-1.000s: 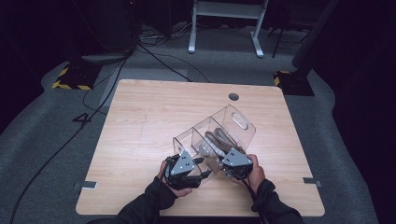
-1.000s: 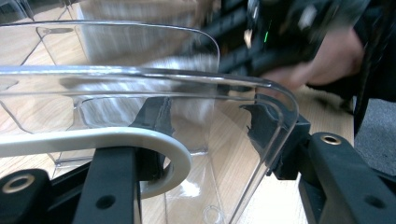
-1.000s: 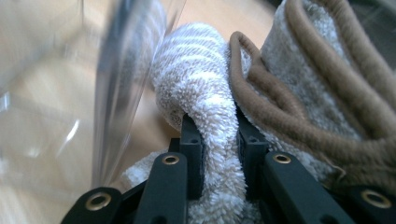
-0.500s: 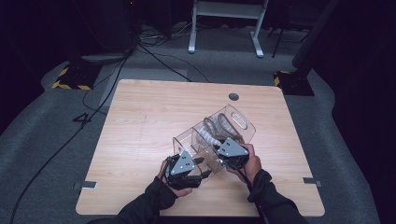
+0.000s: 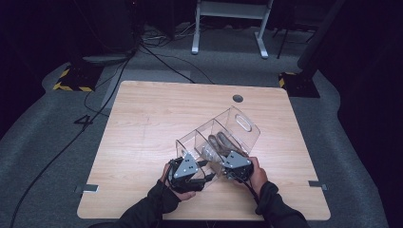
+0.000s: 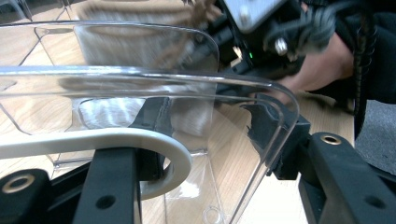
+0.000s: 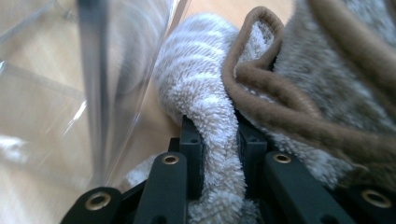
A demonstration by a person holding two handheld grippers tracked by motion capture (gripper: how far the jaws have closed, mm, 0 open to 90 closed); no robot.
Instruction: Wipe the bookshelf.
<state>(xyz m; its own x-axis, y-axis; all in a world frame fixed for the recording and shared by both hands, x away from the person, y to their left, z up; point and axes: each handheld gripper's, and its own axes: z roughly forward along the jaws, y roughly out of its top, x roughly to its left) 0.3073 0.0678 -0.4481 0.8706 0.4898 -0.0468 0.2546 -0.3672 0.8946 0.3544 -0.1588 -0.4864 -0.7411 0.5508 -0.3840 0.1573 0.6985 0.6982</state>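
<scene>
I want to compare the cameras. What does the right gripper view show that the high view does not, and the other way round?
Right gripper view: its jaws pinch a fold of the white striped towel, beside a grey-brown towel with a brown hem.

High view: the whole wooden table, the left gripper at the near end of the clear divided bin, the right gripper, both hands.

Both: the towels, the bin's clear wall, the wood.

floor (image 5: pixel 43 142): grey carpet | table (image 5: pixel 157 118): pale wood | cables (image 5: pixel 157 61) on floor | white frame (image 5: pixel 228 23) behind | surroundings dark
</scene>
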